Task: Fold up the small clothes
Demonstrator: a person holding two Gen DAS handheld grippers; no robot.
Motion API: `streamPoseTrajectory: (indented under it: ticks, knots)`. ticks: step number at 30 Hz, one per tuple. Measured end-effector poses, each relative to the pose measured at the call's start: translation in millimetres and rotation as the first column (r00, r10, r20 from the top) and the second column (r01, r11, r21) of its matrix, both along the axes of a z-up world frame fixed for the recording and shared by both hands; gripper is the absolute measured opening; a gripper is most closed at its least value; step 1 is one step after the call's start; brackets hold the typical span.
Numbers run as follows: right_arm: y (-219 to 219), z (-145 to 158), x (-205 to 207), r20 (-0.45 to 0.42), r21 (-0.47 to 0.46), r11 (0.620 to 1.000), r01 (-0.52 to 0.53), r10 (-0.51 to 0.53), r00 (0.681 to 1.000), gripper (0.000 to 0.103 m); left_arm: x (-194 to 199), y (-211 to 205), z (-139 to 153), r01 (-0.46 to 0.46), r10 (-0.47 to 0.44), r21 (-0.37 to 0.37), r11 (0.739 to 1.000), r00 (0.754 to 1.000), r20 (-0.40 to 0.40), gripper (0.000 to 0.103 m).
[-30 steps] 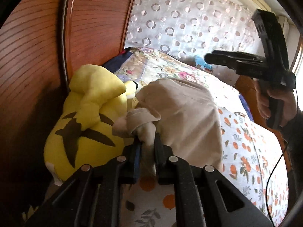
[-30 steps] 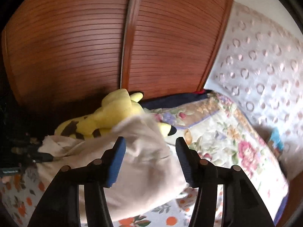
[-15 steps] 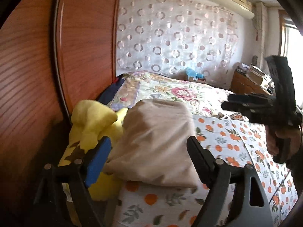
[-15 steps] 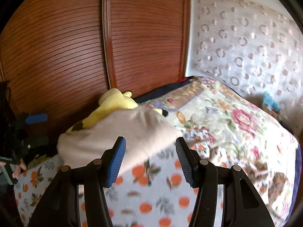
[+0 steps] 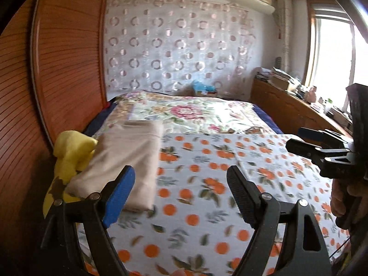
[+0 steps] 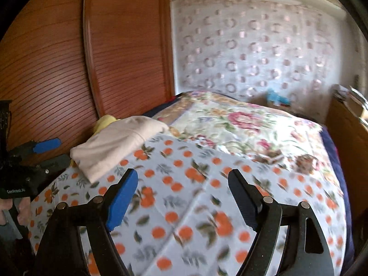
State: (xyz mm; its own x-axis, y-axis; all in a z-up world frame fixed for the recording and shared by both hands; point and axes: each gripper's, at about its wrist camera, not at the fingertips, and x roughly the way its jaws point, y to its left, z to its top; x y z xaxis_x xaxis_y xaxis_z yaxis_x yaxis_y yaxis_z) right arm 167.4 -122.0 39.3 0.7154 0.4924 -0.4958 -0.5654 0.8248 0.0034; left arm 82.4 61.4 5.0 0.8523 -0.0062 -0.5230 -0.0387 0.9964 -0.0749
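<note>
Both grippers, left gripper (image 5: 180,193) and right gripper (image 6: 182,197), wide, empty; right's jaws just widened. Folded garment (image 5: 128,158) half-hides plush (image 5: 71,151).

One marking is showing: small white lettering on the black body of the left gripper (image 6: 49,153), at the left edge of the right wrist view. It is reading roughly "GenRobot.AI", though the letters are appearing tiny and soft, so the exact spelling is staying uncertain. Nothing else legible is showing in either view.
</note>
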Motion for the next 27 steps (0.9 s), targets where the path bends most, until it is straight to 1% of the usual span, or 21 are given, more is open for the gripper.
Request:
streamPoseTrajectory:
  ticks: [4, 9, 15, 16, 22, 23, 27]
  knots:
    - [-20.0, 7.8, -38.7, 0.028, 0.029, 0.997, 0.069, -0.070, 0.997, 0.082, -11.1, -23.5, 12.0, 0.037, -0.038, 0.006, 0.999, 0.999, 0.031, 0.083]
    - [-32.3, 22.6, -80.7, 0.078, 0.068, 0.989, 0.133, -0.139, 0.987, 0.082, -25.3, -48.0, 35.6, 0.071, -0.073, 0.022, 0.997, 0.994, 0.077, 0.083]
    - [-41.8, 32.2, -131.5, 0.139, 0.110, 0.976, 0.190, -0.205, 0.969, 0.082, -40.2, -63.7, 54.0, 0.073, -0.076, 0.029, 0.997, 0.990, 0.119, 0.083]
    - [-41.7, 29.6, -137.8, 0.144, 0.115, 0.974, 0.196, -0.212, 0.967, 0.082, -42.2, -64.5, 56.7, 0.068, -0.072, 0.032, 0.997, 0.989, 0.126, 0.083]
    - [-36.7, 21.6, -155.9, 0.151, 0.140, 0.966, 0.219, -0.239, 0.959, 0.082, -46.2, -70.0, 58.4, 0.068, -0.072, 0.033, 0.997, 0.989, 0.129, 0.083]
    - [-40.4, 15.6, -150.1, 0.150, 0.143, 0.965, 0.222, -0.242, 0.959, 0.082, -46.4, -70.9, 59.3, 0.074, -0.078, 0.034, 0.997, 0.989, 0.130, 0.083]
    - [-40.8, 11.4, -149.8, 0.157, 0.141, 0.961, 0.237, -0.259, 0.953, 0.082, -48.5, -75.7, 59.9, 0.069, -0.075, 0.044, 0.997, 0.988, 0.134, 0.083]
